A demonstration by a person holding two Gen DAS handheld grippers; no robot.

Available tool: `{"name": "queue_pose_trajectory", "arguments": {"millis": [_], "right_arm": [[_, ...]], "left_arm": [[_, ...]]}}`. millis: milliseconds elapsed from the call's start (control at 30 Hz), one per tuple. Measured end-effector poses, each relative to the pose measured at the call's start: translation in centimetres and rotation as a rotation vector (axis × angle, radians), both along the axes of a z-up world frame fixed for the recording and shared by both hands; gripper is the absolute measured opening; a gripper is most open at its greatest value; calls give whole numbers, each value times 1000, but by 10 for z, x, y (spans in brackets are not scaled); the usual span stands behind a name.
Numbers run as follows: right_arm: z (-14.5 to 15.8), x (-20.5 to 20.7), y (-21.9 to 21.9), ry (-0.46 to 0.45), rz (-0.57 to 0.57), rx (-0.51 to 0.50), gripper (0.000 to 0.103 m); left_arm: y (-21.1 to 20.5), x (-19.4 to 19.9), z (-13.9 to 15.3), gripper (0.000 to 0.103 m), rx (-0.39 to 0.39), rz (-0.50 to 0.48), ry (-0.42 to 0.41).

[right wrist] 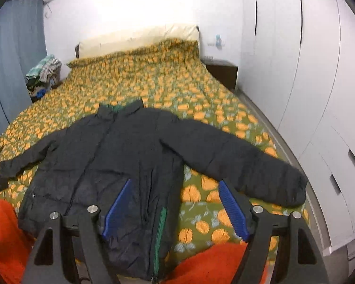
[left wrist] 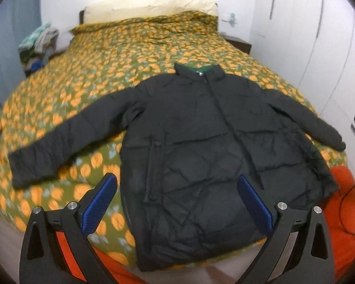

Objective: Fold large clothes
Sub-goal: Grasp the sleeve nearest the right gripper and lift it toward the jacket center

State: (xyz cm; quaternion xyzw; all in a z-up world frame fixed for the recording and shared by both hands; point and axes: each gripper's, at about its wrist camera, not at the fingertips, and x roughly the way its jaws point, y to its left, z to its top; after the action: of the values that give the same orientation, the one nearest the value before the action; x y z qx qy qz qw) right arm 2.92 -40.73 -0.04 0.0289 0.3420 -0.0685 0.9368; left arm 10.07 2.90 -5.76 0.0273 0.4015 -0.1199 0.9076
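Observation:
A large black puffer jacket (left wrist: 201,146) lies flat, front up, on a bed with an orange-and-green floral cover (left wrist: 106,54). Both sleeves are spread out to the sides and the collar points to the headboard. It also shows in the right wrist view (right wrist: 111,156), with a green zipper strip near the hem. My left gripper (left wrist: 177,179) is open and empty above the jacket's lower left part. My right gripper (right wrist: 175,184) is open and empty above the jacket's lower right edge, beside the right sleeve (right wrist: 248,172).
An orange blanket (right wrist: 213,258) lies at the foot of the bed. A pile of clothes (left wrist: 39,45) sits at the far left beside the bed. White wardrobe doors (right wrist: 307,82) stand along the right. A dark nightstand (right wrist: 221,73) is at the far right.

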Motion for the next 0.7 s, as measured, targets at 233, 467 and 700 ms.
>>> {"name": "queue_pose_trajectory", "arguments": {"millis": [233,467,700], "right_arm": [[27,8,-21,-125,-34,-23,77],[-2,-12,-72,-106,-182,107,77],[-61,-22,-201,-66,-472,529,77]], "left_arm": [[7,22,40,102,-40,27,-102],[3,21,36,102,-31,80,-140],[-10,17,15,102,39,55,-93]]}}
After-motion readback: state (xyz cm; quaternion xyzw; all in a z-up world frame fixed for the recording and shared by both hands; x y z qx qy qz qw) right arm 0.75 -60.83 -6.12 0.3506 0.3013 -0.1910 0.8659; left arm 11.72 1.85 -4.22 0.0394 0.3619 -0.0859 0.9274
